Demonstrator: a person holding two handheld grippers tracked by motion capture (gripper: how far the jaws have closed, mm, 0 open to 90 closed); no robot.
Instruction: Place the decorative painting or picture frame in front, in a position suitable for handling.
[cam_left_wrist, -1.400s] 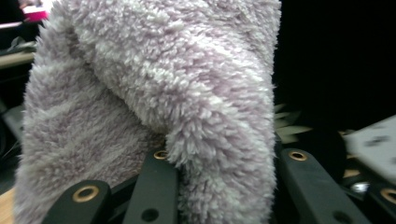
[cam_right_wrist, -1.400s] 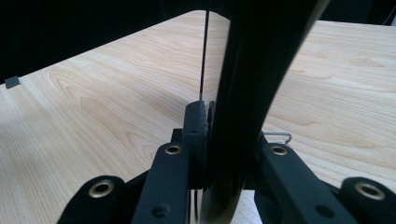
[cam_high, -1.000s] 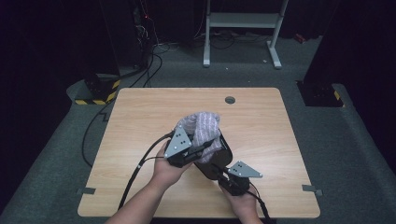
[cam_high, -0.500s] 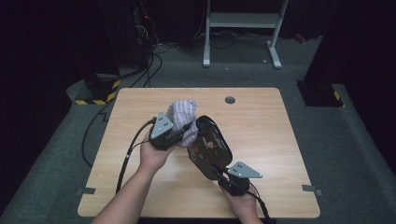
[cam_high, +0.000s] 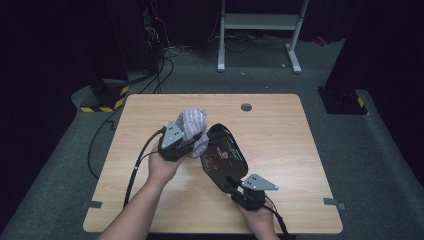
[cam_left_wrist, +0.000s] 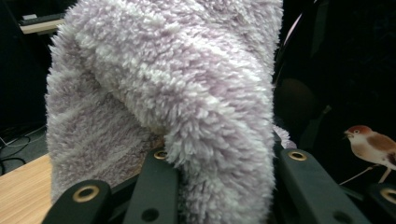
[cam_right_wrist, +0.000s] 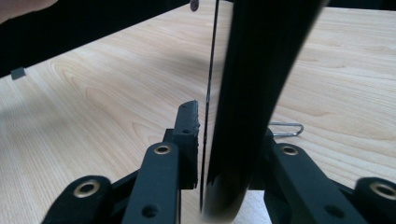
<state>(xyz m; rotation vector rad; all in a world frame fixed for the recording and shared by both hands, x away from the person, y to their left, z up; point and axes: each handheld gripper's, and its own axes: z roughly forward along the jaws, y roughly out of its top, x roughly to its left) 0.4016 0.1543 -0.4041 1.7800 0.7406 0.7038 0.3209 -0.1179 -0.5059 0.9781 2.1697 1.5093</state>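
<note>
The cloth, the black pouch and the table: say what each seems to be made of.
Cloth: plush fleece, likely synthetic; long fuzzy lilac and white pile. Pouch: perhaps smooth plastic or coated fabric; it glints slightly and bears a printed bird. Table: pale wood-grain top, probably matte laminate.

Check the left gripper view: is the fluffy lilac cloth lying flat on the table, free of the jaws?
No. The fluffy lilac cloth rises bunched between the left gripper jaws, which pinch it.

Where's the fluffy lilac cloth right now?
In the high view the fluffy lilac cloth sits left of the table's centre, clamped in the left tongs, right beside the black oval case that the right tongs grip by its near end.
</note>
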